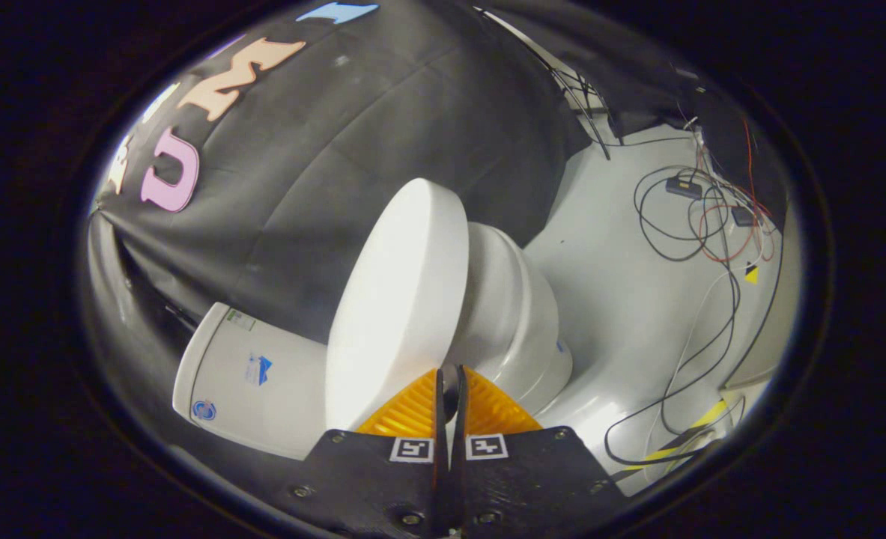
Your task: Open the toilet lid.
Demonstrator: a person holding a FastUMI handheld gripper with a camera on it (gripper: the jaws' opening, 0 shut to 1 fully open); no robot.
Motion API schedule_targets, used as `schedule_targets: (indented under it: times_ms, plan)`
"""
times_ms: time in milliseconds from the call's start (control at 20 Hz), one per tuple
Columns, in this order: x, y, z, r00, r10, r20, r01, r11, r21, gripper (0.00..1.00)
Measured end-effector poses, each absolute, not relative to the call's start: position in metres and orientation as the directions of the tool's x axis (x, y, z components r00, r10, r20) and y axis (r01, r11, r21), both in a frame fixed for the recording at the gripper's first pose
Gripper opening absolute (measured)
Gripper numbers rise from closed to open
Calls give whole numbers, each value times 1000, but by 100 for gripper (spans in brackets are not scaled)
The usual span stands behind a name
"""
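Lid point(401, 307) raised off the bowl point(514, 314), standing steeply on edge, broad white outer face toward the camera, gap open between lid and bowl rim. Sits just ahead of the gripper point(450, 374), lower edge running down to the fingertips, roughly 11 o'clock from them. Fingers point(413, 412) closed together, tips touching or nearly so, no gap visible; tips right at the lid's lower edge where lid meets bowl. Cannot tell whether anything is pinched between them.

Bowl at 1 o'clock from the fingertips, just behind the lid, white, rounded. Tank point(252, 382) at 9 o'clock from the fingertips, touching the lid's base side, small stickers on its face. Whole scene tilted in the fisheye view.

Black cloth wall point(323, 165) beyond the toilet, 12 o'clock. Light floor point(622, 299) at 2 to 3 o'clock, loose cables point(701, 224) tangled across it well apart from the bowl, two small dark boxes among them. Yellow-black tape strip point(682, 442) on floor at 4 o'clock.
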State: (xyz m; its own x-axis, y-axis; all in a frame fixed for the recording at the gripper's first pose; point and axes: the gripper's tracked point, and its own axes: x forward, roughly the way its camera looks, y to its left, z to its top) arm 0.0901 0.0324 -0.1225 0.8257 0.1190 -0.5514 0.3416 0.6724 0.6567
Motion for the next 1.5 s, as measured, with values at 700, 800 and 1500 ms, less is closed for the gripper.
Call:
schedule_targets:
  times_ms: [700, 800, 1500]
  plan:
    - [94, 63, -50, 862, 104, -495, 278, 721, 635, 1]
    - [94, 67, -44, 864, 91, -494, 270, 745, 610, 1]
    - [103, 103, 1, 894, 73, -441, 198, 820, 537, 1]
